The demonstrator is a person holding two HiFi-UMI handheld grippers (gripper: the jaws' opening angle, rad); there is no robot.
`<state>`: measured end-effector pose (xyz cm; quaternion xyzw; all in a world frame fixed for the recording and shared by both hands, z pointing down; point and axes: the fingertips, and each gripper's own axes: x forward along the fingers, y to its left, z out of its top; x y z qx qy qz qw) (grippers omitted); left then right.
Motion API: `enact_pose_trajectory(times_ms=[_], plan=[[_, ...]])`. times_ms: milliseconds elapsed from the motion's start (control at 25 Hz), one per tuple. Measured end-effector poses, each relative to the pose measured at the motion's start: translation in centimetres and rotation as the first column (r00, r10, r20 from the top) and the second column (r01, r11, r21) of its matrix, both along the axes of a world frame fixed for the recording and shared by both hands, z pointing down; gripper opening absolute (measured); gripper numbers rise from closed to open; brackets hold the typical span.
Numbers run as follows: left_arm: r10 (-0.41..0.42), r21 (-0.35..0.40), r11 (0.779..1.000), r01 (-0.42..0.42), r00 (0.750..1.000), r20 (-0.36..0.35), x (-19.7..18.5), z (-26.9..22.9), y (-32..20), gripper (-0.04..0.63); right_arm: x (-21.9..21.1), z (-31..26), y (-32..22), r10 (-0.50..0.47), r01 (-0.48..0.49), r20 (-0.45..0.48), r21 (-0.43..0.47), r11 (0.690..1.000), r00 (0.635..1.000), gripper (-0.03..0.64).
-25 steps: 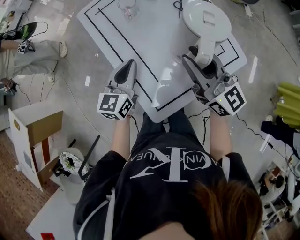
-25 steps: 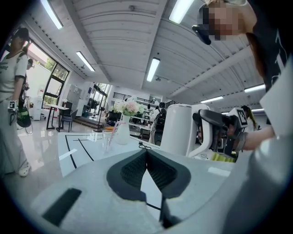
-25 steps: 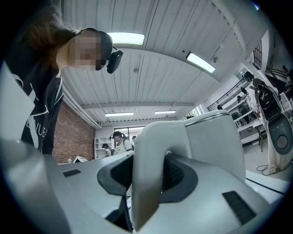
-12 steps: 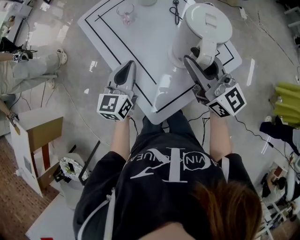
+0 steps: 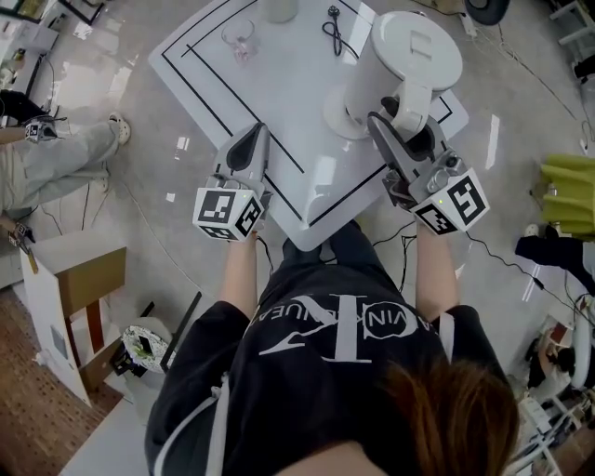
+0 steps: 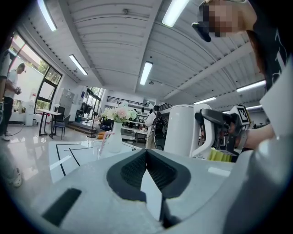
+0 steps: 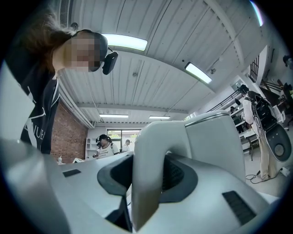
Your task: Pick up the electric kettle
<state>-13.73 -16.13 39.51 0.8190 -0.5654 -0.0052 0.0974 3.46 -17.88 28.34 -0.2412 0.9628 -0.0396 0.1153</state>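
Note:
The white electric kettle hangs above the table, and my right gripper is shut on its handle. Its round base stays on the table below it. In the right gripper view the curved handle fills the gap between the dark pads, with the kettle body beyond. My left gripper hovers over the table's near edge, left of the kettle, its jaws closed together on nothing. From the left gripper view the kettle shows at the right.
The white table has black lines. A glass, a black cable and a vase of flowers stand at its far side. On the floor to the left are a cardboard box and a bin; a person sits there.
The kettle has risen off its base in my right gripper, and the round base now shows beneath it. The left gripper has lifted slightly.

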Motion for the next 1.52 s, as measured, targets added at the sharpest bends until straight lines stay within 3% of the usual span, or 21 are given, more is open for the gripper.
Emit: enact_pose_trajectory(times_ms=[680, 1520], plan=[[0.039, 0.024, 0.999, -0.039, 0.999, 0.008, 1.1, -1.6, -1.4, 0.006, 4.2, -1.4, 0.6, 0.13, -0.13, 0.0, 0.018, 0.991, 0.991, 0.127], [0.083, 0.064, 0.994, -0.084, 0.996, 0.012, 3.1, -3.4, -3.2, 0.006, 7.6, -2.6, 0.8, 0.203, -0.203, -0.006, 0.036, 0.979, 0.979, 0.126]])
